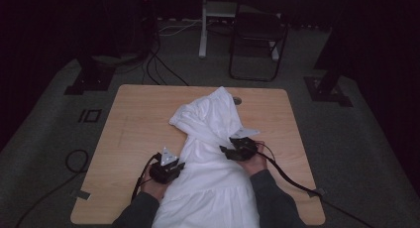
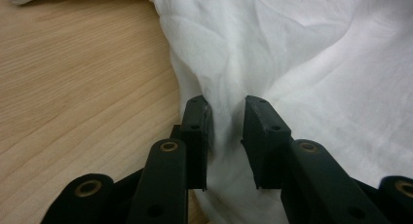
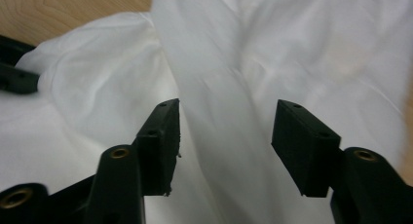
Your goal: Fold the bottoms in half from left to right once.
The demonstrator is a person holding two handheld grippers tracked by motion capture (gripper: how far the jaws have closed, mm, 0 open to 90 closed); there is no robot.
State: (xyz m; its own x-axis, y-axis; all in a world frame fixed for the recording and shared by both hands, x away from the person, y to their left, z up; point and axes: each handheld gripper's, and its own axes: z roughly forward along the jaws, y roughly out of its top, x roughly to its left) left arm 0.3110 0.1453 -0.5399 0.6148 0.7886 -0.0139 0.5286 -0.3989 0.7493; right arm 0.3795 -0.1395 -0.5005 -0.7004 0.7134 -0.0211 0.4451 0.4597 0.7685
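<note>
A white garment [image 1: 208, 153] lies crumpled along the middle of the wooden table [image 1: 133, 124] and hangs over the near edge. My left gripper [image 1: 167, 167] is at the garment's left edge. In the left gripper view a raised fold of the garment [image 2: 292, 53] runs between the jaws, and the left gripper [image 2: 227, 136] is shut on it. My right gripper [image 1: 239, 148] rests on the garment's right side. In the right gripper view the right gripper [image 3: 225, 146] stands open, its jaws wide apart over a ridge of the garment [image 3: 219, 63].
A folding chair [image 1: 257, 34] and a white stand [image 1: 210, 20] stand on the dark floor beyond the table. Cables trail from both grippers across the table and floor. Bare wood shows to the left and right of the garment.
</note>
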